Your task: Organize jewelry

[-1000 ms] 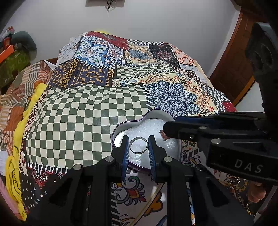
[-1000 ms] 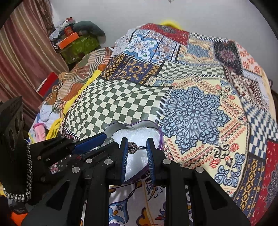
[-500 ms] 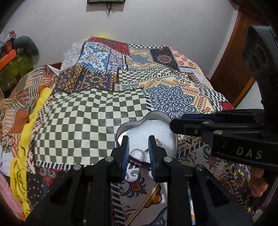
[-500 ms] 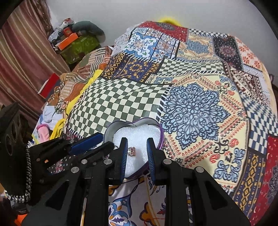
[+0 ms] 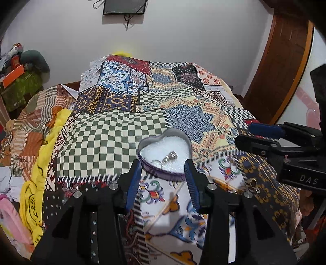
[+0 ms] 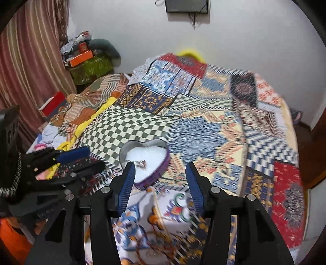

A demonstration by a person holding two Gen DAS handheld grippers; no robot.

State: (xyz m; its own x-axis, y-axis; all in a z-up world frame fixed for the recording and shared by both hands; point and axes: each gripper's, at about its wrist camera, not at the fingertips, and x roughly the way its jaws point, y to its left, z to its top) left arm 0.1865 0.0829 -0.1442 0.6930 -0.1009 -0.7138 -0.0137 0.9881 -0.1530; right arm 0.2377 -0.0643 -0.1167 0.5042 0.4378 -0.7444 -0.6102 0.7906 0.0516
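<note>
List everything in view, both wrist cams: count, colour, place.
heart-shaped tin: 1, purple wall, white lining, on the bedspread
rings: 2 silvery, lying inside the tin
small trinket: 1, reddish-silver, inside the tin, blurred
patchwork bedspread: 1, multicolour, covering the bed
yellow cloth: 1, bed's left edge
orange box: 1, on the green-covered stand, far left
dark frame: 1, on the white wall
curtain: 1, striped reddish-brown, left
wooden door frame: 1, brown, right
left gripper: fingers blue-padded, opening, nothing between
right gripper: same, opening, nothing between
</note>
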